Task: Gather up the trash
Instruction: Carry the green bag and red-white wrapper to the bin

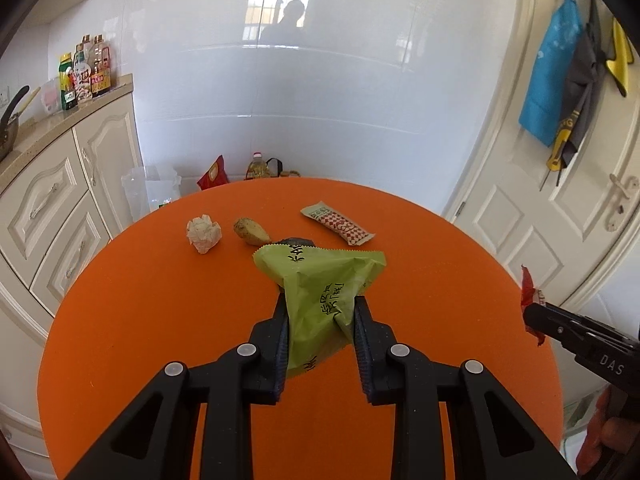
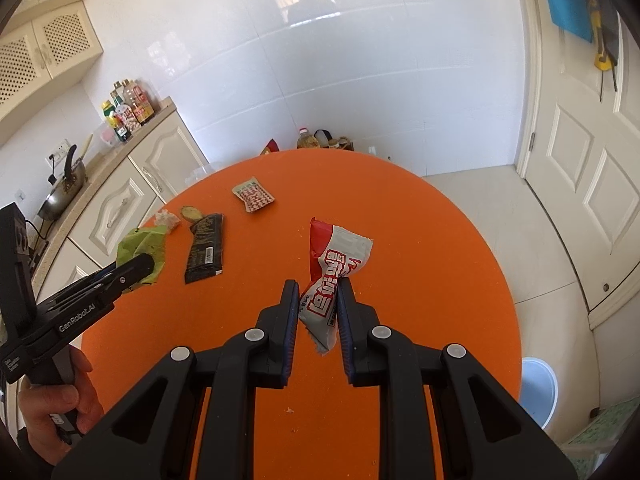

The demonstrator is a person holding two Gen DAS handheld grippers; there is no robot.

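Note:
My left gripper (image 1: 320,300) is shut on a green wrapper (image 1: 320,276) and holds it above the round orange table (image 1: 160,320). My right gripper (image 2: 318,286) is shut on a red and white snack wrapper (image 2: 340,248), also lifted off the table. Each gripper shows at the edge of the other's view: the left gripper (image 2: 140,268) with the green wrapper (image 2: 144,244), and the right gripper (image 1: 532,316) with a red scrap (image 1: 528,288). On the table lie a crumpled paper ball (image 1: 203,234), a brownish food scrap (image 1: 250,232), a checkered wrapper (image 1: 338,224) and a black wrapper (image 2: 206,248).
Cream cabinets (image 1: 60,200) with bottles (image 1: 86,72) and a wok (image 2: 64,192) on the counter run along the left. A white door (image 2: 592,184) is on the right. A pale blue bin (image 2: 538,388) stands on the floor by the table's right edge. Bags and a bottle (image 1: 256,166) sit against the far wall.

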